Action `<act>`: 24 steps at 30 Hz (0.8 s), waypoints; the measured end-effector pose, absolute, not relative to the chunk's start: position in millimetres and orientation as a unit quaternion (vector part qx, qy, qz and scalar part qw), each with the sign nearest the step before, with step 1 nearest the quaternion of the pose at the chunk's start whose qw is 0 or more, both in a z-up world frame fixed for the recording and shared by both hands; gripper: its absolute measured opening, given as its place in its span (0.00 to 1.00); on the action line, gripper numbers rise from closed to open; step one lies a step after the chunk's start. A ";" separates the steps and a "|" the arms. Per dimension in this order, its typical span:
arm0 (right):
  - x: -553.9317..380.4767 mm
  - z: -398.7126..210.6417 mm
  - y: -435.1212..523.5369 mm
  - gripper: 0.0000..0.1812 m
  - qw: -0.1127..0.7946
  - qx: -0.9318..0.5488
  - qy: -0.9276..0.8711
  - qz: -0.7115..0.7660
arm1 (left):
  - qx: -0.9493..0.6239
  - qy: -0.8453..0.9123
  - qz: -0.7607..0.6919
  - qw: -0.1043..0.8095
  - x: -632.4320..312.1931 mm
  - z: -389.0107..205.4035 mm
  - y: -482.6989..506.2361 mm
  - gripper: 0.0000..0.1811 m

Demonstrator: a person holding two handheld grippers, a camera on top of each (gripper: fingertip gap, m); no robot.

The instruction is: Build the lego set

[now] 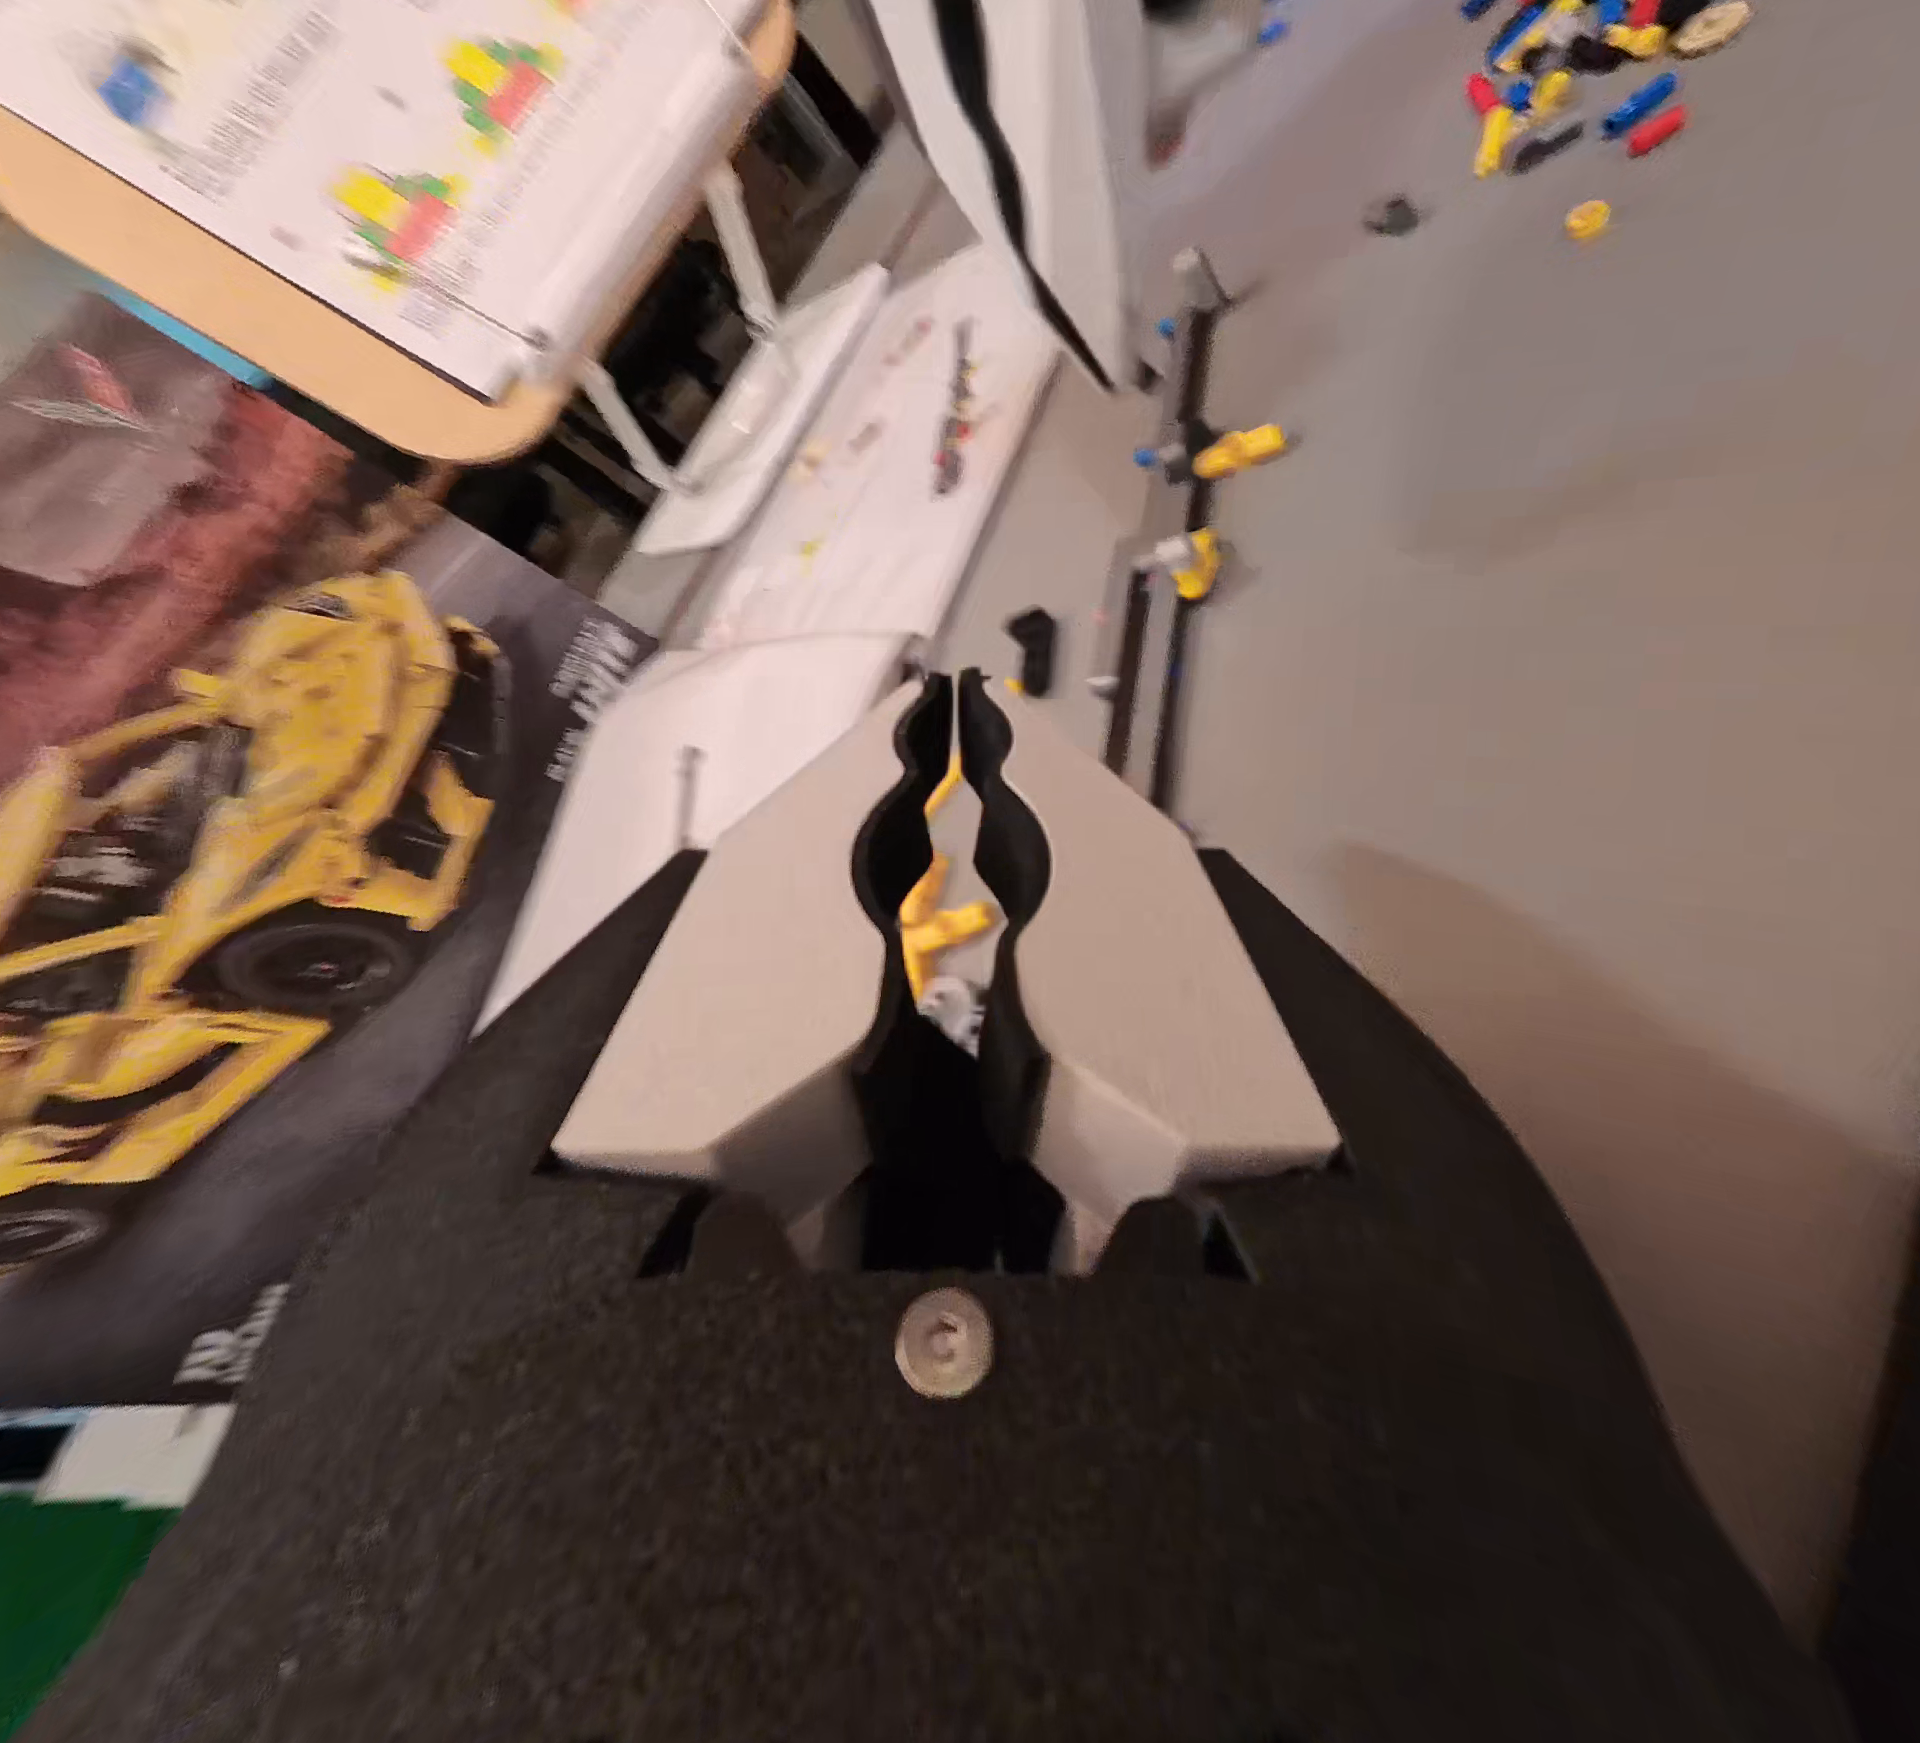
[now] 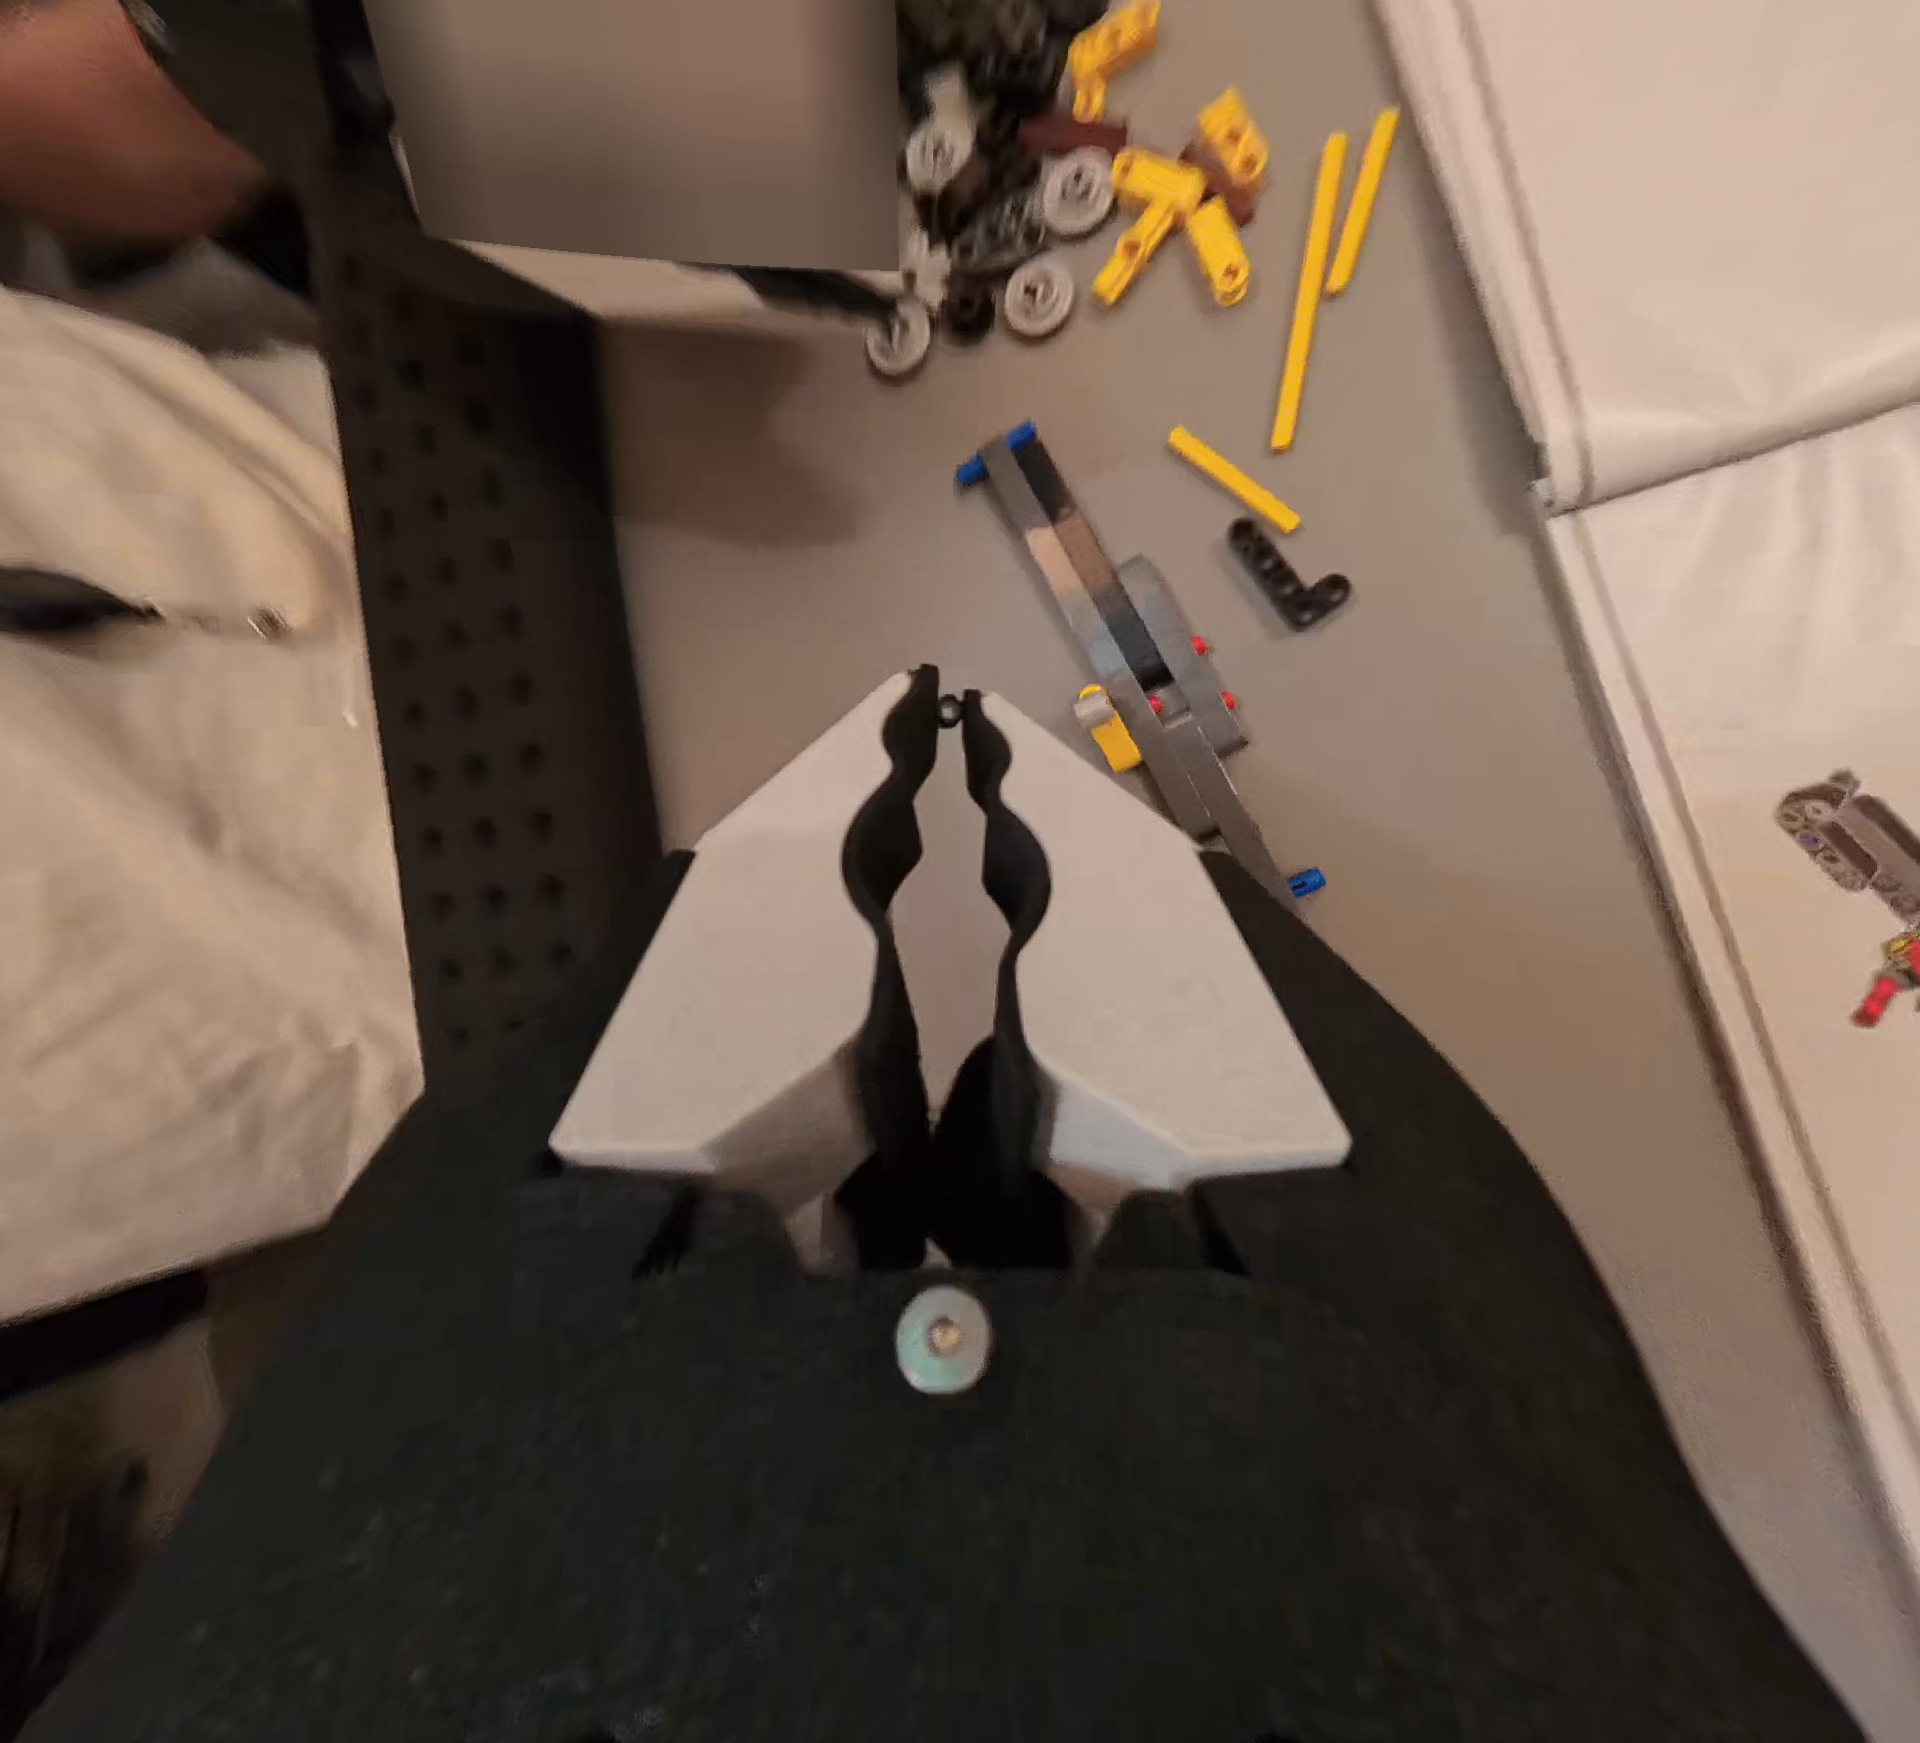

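The smooth grey bench (image 2: 790, 550) carries the long grey-and-black beam frame (image 2: 1122, 644), the landmark. Right claw (image 2: 948, 704), just left of the frame, pinches a tiny black ring (image 2: 952, 709), probably for fitting there; that needs fine alignment. Left claw (image 1: 956, 683) is clenched, empty, above yellow pieces (image 1: 940, 914).

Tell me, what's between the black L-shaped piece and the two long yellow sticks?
In the right wrist view, a short yellow stick lies between the black L-shaped piece and the two long yellow sticks. Its lower end nearly touches the black piece.
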State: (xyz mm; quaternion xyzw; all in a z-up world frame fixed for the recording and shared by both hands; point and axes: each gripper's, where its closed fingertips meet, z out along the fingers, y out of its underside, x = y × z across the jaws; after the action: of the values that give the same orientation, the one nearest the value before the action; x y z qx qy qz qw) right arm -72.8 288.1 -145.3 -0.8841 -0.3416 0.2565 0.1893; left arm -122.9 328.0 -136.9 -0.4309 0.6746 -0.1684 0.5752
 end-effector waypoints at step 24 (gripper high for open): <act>-36.9 -210.8 252.8 0.02 0.276 -0.896 -0.333 0.097 | -0.520 0.784 -0.204 0.269 -50.8 -210.5 353.3 0.11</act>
State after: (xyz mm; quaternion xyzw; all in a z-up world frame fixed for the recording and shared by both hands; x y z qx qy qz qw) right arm -36.9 252.8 -210.8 -0.8964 -0.3328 0.0969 0.2761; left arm -50.8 353.3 -210.5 -0.5204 0.7843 -0.2035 0.2693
